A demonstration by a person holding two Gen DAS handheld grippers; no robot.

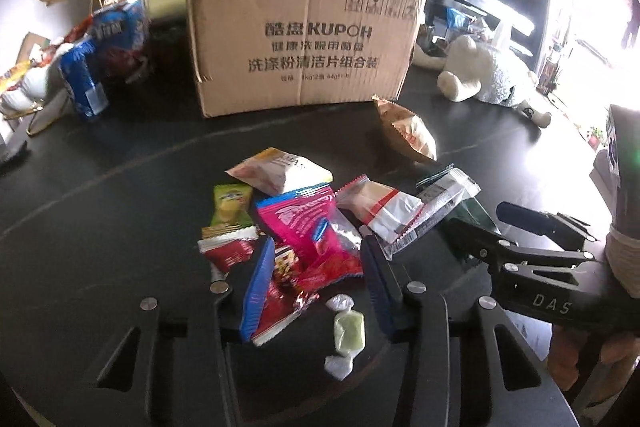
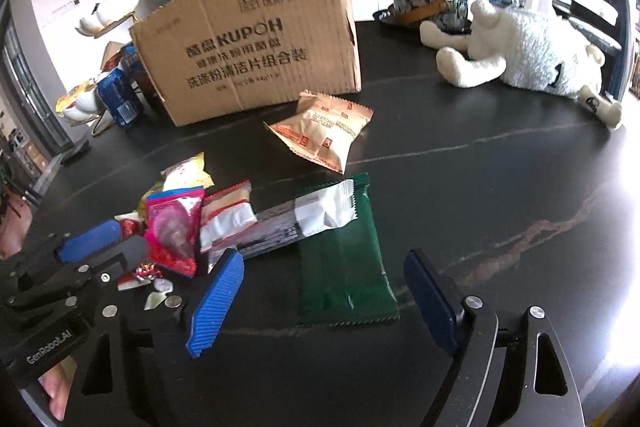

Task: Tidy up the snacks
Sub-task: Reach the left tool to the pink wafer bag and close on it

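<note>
Dark table [image 2: 480,187], snack pile [image 1: 304,227]; left gripper [image 1: 316,267] wide (low), right gripper [image 2: 332,295] wide

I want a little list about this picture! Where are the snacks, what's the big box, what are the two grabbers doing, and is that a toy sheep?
snack pile: loose packets heaped on the dark table, among them a pink packet
green packet: lies flat at the pile's right edge
tan packet: lies apart, in front of the box
box: cardboard box, upright behind the snacks
left gripper: open over the pile, holding nothing
right gripper: open over the green packet, holding nothing
toy: white plush sheep lying on the table
</note>
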